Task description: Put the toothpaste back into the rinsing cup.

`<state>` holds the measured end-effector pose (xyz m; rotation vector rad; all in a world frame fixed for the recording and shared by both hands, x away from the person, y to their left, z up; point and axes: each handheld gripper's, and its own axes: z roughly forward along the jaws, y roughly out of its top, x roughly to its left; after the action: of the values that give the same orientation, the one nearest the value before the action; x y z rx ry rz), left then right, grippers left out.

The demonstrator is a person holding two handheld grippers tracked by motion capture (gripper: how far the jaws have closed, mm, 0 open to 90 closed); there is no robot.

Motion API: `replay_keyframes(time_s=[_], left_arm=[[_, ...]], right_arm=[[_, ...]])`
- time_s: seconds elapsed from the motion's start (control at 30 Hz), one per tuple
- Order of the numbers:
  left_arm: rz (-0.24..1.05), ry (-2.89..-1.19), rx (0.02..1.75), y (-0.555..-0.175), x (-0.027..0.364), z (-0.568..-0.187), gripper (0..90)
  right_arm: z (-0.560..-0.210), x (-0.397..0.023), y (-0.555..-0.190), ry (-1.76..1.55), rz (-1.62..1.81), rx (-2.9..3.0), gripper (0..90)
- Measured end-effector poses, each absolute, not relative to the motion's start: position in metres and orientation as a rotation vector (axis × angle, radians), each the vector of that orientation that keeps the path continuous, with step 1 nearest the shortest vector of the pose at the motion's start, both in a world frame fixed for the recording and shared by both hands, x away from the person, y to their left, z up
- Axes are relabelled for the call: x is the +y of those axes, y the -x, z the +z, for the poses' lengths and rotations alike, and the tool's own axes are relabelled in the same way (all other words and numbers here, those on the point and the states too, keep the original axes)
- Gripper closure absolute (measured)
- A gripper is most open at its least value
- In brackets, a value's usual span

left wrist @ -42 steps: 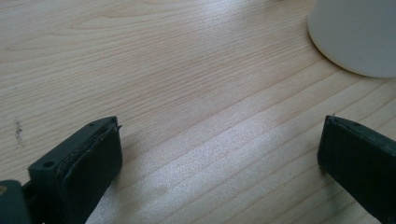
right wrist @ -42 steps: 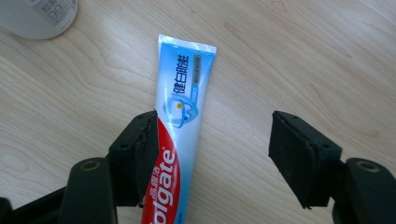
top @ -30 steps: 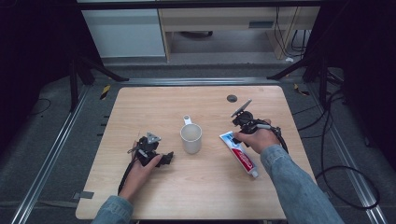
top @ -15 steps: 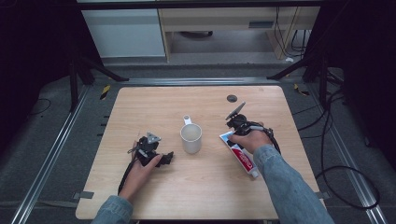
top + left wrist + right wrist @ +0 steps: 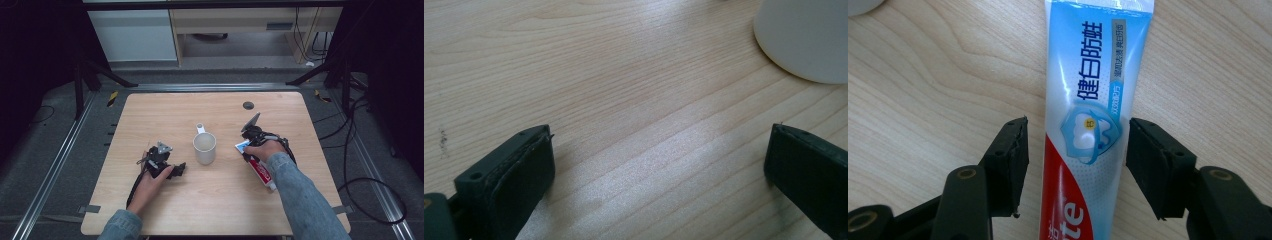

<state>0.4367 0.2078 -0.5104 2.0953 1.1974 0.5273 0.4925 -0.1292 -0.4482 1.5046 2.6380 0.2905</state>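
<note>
A blue, white and red toothpaste tube (image 5: 261,173) (image 5: 1088,95) lies flat on the wooden table (image 5: 175,110), right of a white mug (image 5: 204,147) (image 5: 804,40). My right gripper (image 5: 250,144) (image 5: 1075,145) points down over the tube's blue end. Its jaws have just been closing and straddle the tube, with a thin gap still showing at the left pad (image 5: 1015,150). My left gripper (image 5: 176,169) (image 5: 659,160) rests low on the table left of the mug, its jaws wide open over bare wood.
A small black round cap (image 5: 248,105) sits in the table's far right part. Cabinets stand beyond the far edge. Cables (image 5: 360,165) trail on the floor to the right, and metal rails run along both sides.
My right hand has sunk and shifted a little left, down onto the tube's blue end. The left hand, the mug and the tube have stayed put.
</note>
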Motion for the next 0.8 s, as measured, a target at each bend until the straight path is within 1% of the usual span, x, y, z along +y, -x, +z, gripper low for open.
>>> replay_keyframes(time_s=[0.33, 0.8], left_arm=[[0.527, -2.096, 1.196, -0.437, 0.208, -0.51, 0.0], [0.527, -2.096, 1.198, -0.437, 0.208, -0.51, 0.0]], right_arm=[[-0.459, -0.134, -0.498, -1.544, 0.279, 2.648, 44.8], [-0.466, -0.131, -0.501, -1.545, 0.242, 2.652, 44.4]])
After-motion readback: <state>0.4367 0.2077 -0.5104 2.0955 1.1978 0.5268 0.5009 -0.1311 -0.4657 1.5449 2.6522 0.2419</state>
